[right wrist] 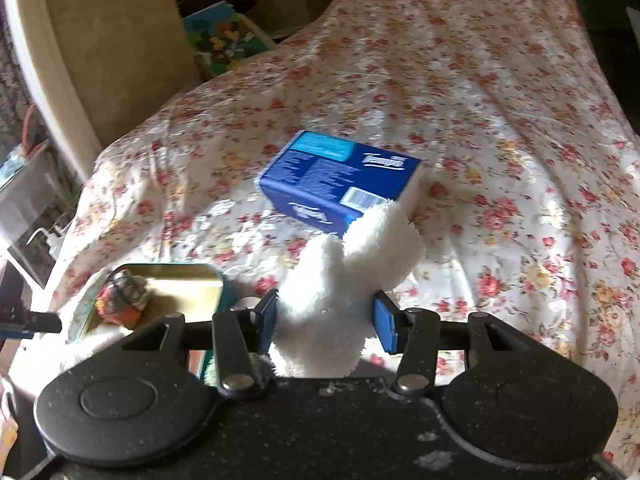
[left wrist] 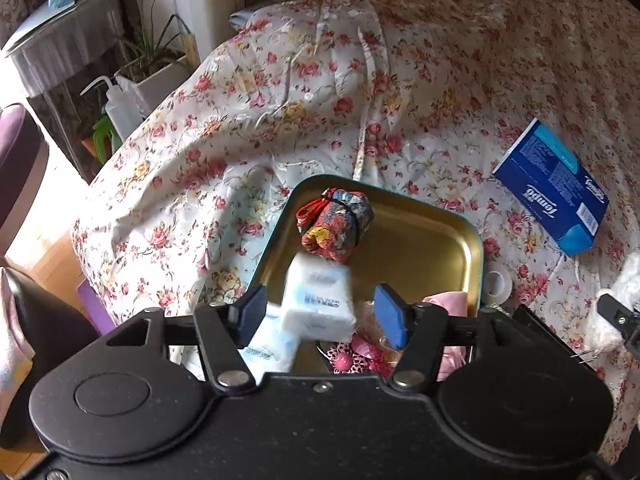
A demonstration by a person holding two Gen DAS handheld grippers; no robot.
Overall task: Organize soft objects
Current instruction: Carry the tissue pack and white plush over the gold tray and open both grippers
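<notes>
A gold-lined tin [left wrist: 440,240] lies on the flowered bedspread. In it are a bundled floral cloth [left wrist: 336,224], a flat tissue pack [left wrist: 268,344] and pink items [left wrist: 360,356]. My left gripper [left wrist: 320,314] hovers over the tin, open. A white tissue pack [left wrist: 318,300], blurred, sits between its blue pads with a gap on each side. My right gripper [right wrist: 326,320] is shut on a fluffy white plush [right wrist: 344,280], right of the tin [right wrist: 192,280]. Beyond the plush lies a blue Tempo tissue box [right wrist: 336,176].
The tissue box [left wrist: 556,188] lies right of the tin, and a tape roll [left wrist: 498,282] sits by the tin's right rim. Left of the bed stand a planter [left wrist: 160,76], a squeeze bottle [left wrist: 116,108] and a small table [left wrist: 60,52].
</notes>
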